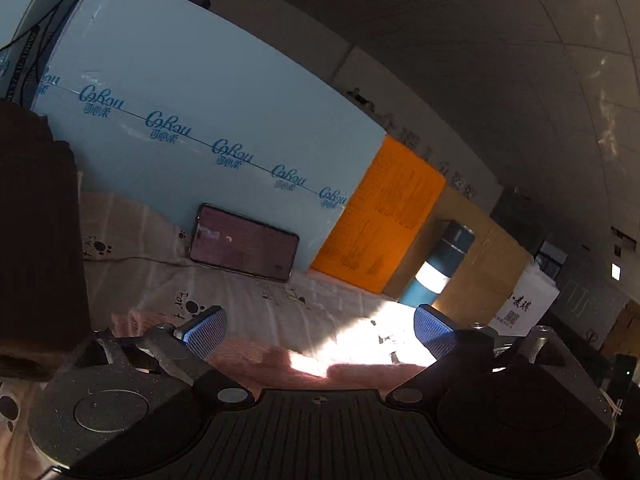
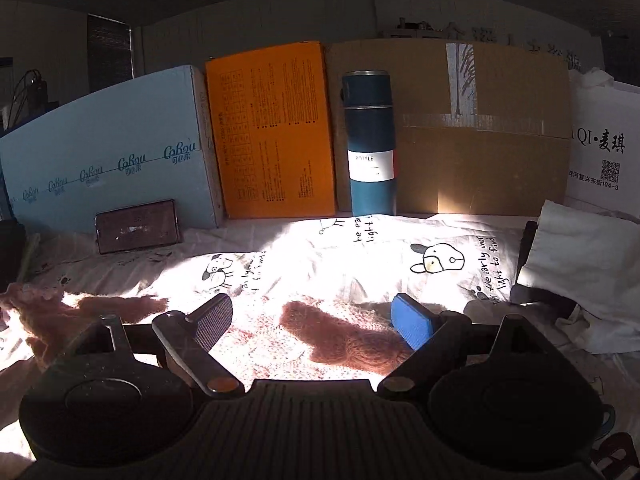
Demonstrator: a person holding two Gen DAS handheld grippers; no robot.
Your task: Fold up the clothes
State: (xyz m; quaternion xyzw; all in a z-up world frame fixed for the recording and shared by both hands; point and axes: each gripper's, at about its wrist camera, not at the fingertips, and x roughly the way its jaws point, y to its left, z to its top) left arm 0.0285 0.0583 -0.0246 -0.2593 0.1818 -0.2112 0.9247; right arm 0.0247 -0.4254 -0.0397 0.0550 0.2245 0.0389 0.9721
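A fuzzy pink knitted garment (image 2: 248, 344) lies flat on the white cartoon-print sheet (image 2: 400, 248), partly in bright sunlight, with a ragged edge at the left (image 2: 36, 312). My right gripper (image 2: 316, 320) is open and empty, hovering just above the garment. My left gripper (image 1: 320, 332) is open and empty, low over the same pink fabric (image 1: 280, 364), tilted towards the boxes. A dark brown folded cloth (image 1: 36, 240) rises at the left of the left wrist view.
Along the back stand a light blue box (image 2: 108, 152), an orange box (image 2: 272, 132), a teal bottle (image 2: 372, 140), a cardboard box (image 2: 480, 128) and a white bag (image 2: 600, 148). A phone (image 2: 138, 230) leans on the blue box. White folded cloth (image 2: 580, 256) lies right.
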